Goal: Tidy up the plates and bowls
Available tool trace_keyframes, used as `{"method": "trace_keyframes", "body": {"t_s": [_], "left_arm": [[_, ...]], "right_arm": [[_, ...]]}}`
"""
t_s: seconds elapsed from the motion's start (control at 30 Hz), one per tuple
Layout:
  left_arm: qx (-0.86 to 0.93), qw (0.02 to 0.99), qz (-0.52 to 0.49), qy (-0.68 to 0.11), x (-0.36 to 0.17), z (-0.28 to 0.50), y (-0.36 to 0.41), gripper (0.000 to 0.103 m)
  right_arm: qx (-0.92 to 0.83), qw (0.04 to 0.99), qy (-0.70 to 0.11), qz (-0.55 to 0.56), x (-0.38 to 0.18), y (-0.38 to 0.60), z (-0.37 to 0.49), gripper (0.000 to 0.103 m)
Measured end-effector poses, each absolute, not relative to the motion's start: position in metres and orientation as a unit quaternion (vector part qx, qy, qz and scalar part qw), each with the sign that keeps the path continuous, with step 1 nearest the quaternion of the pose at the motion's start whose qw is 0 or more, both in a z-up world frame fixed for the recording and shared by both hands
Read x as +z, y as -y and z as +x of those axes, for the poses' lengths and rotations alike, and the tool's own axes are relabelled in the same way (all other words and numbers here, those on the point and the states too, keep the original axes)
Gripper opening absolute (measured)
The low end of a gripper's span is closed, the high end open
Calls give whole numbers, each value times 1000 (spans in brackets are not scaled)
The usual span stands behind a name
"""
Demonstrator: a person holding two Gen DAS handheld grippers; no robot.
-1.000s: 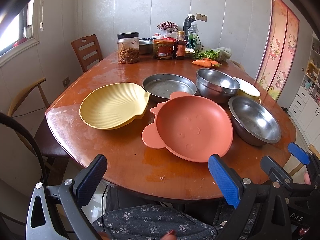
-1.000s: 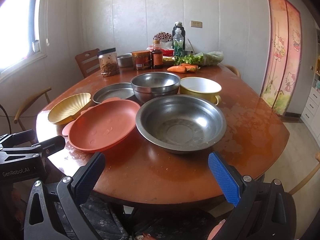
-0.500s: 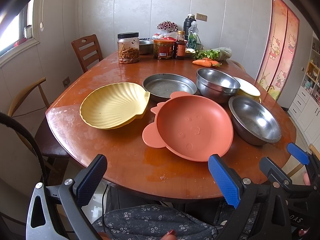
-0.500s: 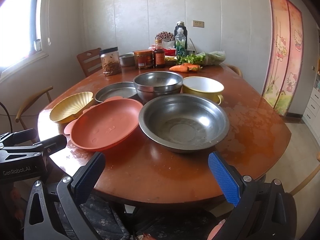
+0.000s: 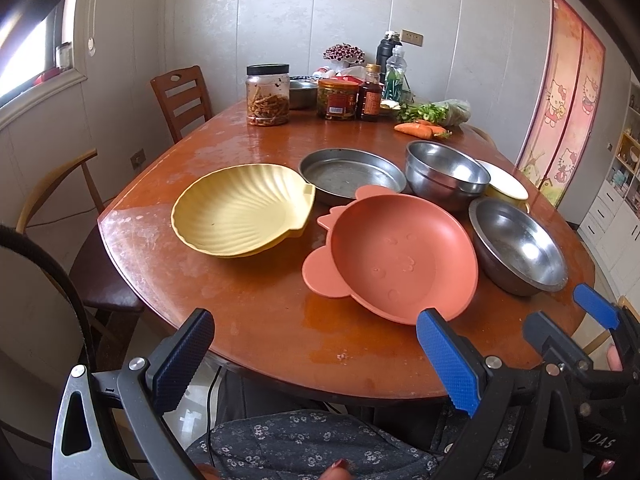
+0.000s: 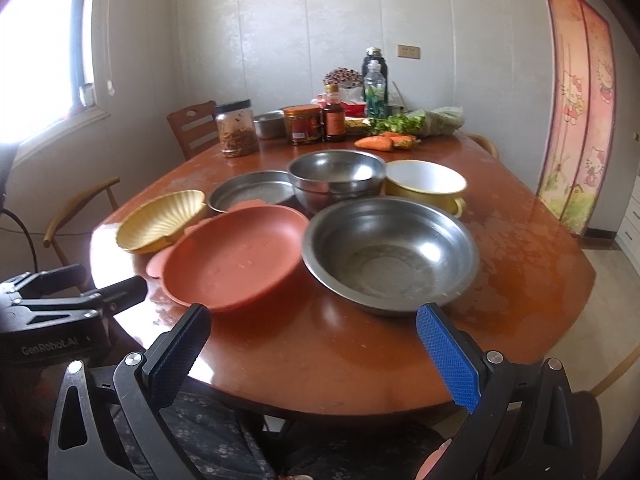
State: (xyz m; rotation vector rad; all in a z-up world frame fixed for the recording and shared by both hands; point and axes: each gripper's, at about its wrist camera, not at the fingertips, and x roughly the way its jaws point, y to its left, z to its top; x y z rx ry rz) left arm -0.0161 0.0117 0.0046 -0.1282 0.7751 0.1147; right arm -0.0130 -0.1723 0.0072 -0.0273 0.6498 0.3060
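Note:
On the round wooden table point(image 5: 248, 304) lie a yellow shell-shaped plate point(image 5: 240, 210), an orange bear-eared plate point(image 5: 396, 256), a flat steel pan point(image 5: 350, 176), a deep steel bowl point(image 5: 446, 172), a wide steel bowl point(image 5: 520, 246) and a yellow cup-bowl point(image 5: 506, 186). My left gripper point(image 5: 316, 364) is open and empty, held off the table's near edge. My right gripper point(image 6: 314, 360) is open and empty, facing the wide steel bowl point(image 6: 390, 250) and the orange plate point(image 6: 236, 256). The right gripper also shows at the left wrist view's right edge point(image 5: 560, 316).
Jars point(image 5: 267, 94), bottles point(image 5: 372, 94), carrots point(image 5: 420, 130) and greens stand at the table's far side. Wooden chairs point(image 5: 182, 98) stand at the left. A sliding door with cartoon cats point(image 5: 568, 92) is at the right. My lap is below the table edge.
Both grippers have drifted slightly; the right wrist view has risen and moved a little closer to the table. The dishes have not moved.

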Motion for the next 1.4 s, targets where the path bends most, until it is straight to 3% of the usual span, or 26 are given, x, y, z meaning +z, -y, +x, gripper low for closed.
{"method": "trace_keyframes", "body": {"t_s": [0.6,1.17,1.27,1.4], "left_arm": [[115,910,-114,-382,4,1,-91,102],[149,884,-144,-419,-8,52,-170,102],[142,880,-149,-428,-11,59,-175,101],[124,878,-150,-438,-15,68,-174,101]], "right_arm": [[233,918,-320,-28,39,99,33,103],[280,868,-404,-72,23,5,110,102],[279,863,-415,-76,16,-6,119,97],[293,841,-450,-69,2,-14,132,67]]}}
